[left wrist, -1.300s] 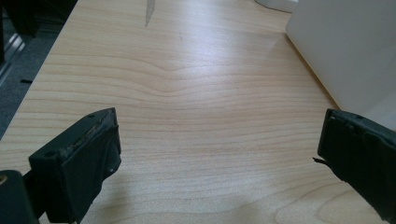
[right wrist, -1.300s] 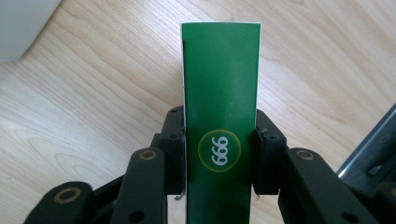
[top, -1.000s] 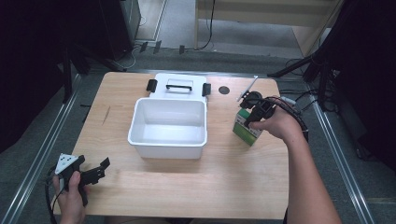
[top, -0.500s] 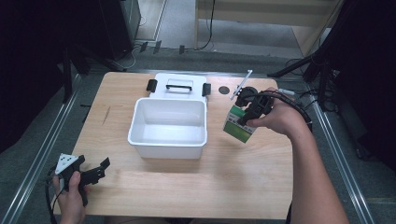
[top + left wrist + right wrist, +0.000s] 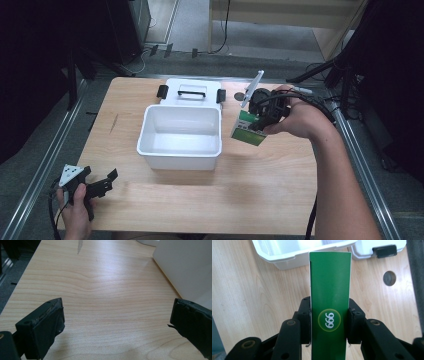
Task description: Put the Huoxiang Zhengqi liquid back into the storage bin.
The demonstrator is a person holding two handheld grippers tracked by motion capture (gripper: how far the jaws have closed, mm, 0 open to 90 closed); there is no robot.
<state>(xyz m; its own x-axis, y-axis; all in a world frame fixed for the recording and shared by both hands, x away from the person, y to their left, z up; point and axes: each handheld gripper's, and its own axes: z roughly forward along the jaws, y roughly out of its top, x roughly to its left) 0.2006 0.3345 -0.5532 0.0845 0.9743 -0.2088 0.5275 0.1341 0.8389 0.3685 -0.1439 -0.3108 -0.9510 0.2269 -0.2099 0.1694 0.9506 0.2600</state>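
High view, table: a pale wooden table (image 5: 200, 200) carries everything, with dark floor around it.
Bin: a white plastic bin (image 5: 181, 136) sits open and empty near the middle of the table; its lid (image 5: 192, 92) with black latches lies flat just behind it.
Right gripper: the right gripper (image 5: 262, 117) is clamped on a green carton (image 5: 248, 129), held off the table just to the right of the bin and tilted, its lower end leaning toward the bin.
Grip seen up close: in the right gripper view the pads press the two narrow side walls of the green carton (image 5: 330, 305), level with its round "999" mark, well back from its far end.
Handling: I judge the carton light and thin-walled, so it would dent under a hard squeeze; its glossy faces look slippery, and the folded edges are the stiffest place to hold.
Left gripper: the left gripper (image 5: 97, 186) rests at the near left corner, well apart from the bin, jaws spread with nothing but bare wood between them.
Hole: a small round hole (image 5: 239, 96) marks the tabletop beside the lid.
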